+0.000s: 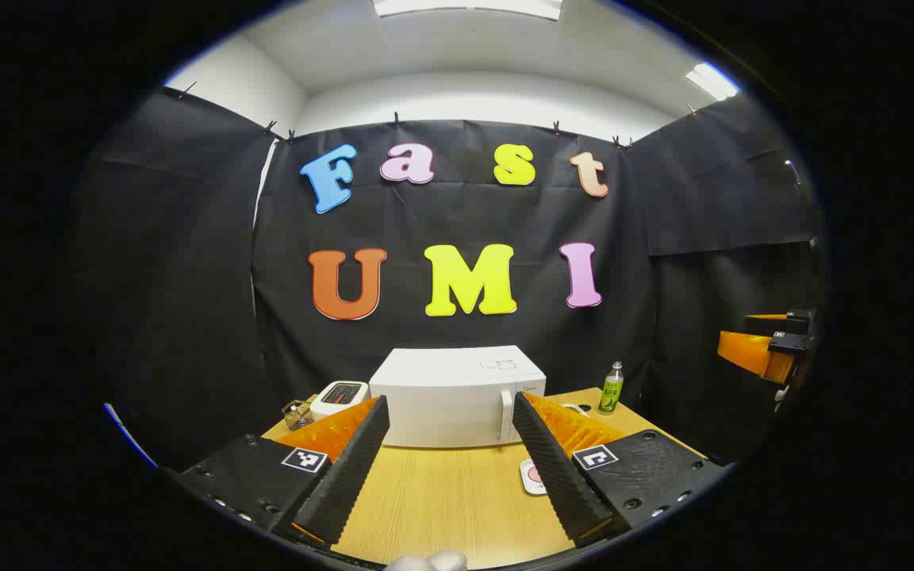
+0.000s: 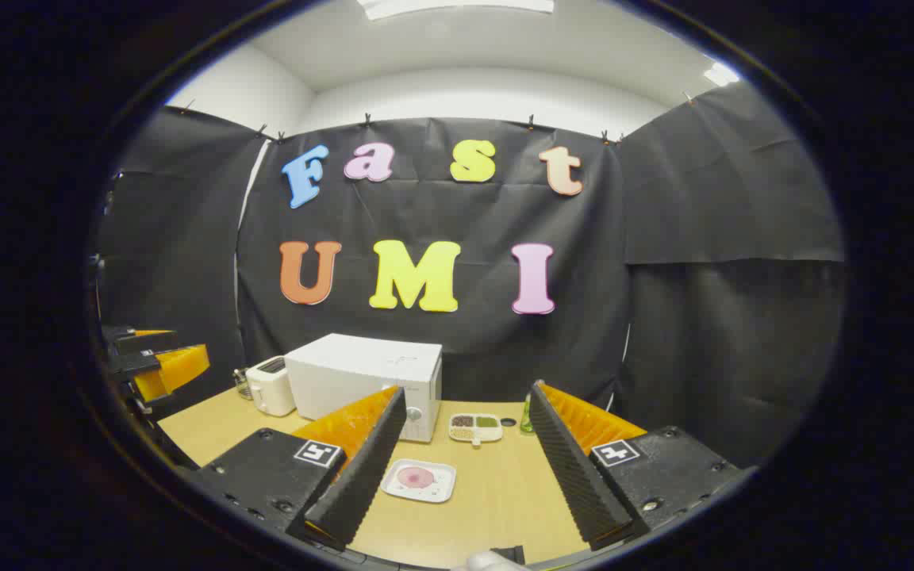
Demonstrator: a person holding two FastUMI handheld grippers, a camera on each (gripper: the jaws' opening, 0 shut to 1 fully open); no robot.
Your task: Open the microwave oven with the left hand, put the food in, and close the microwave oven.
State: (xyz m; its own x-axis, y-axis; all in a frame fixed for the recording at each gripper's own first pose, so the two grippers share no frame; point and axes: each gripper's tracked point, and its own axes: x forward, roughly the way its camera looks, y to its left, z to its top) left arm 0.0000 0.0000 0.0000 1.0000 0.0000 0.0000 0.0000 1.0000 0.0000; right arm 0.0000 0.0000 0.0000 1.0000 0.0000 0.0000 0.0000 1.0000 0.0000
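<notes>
Left gripper: the left gripper [image 1: 451, 432], at the bottom of the left gripper view, is held above the wooden surface [image 1: 441, 500] with its 2 fingers spread wide apart and nothing between them; it also appears at the far left edge of the right gripper view.
Right gripper: the right gripper [image 2: 465, 424], at the bottom of the right gripper view, has its 2 fingers wide apart and empty; in the left gripper view it appears at the far right edge of the frame.
Microwave: the white microwave [image 1: 457, 395] stands at the lower centre of the left gripper view, framed between the left gripper's fingers, its door closed and a vertical handle on the right side of the front; in the right gripper view it sits left of centre.
Food: a white square plate [image 2: 420, 480] carrying a round pink piece of food [image 2: 416, 477] lies on the surface in front of the microwave, at the lower centre of the right gripper view, between the right gripper's fingers.
Other items: a white toaster [image 2: 270, 386] stands just left of the microwave; a small divided dish [image 2: 476, 427] lies right of it; a green-labelled bottle [image 1: 611, 388] stands at the right of the surface in the left gripper view.
</notes>
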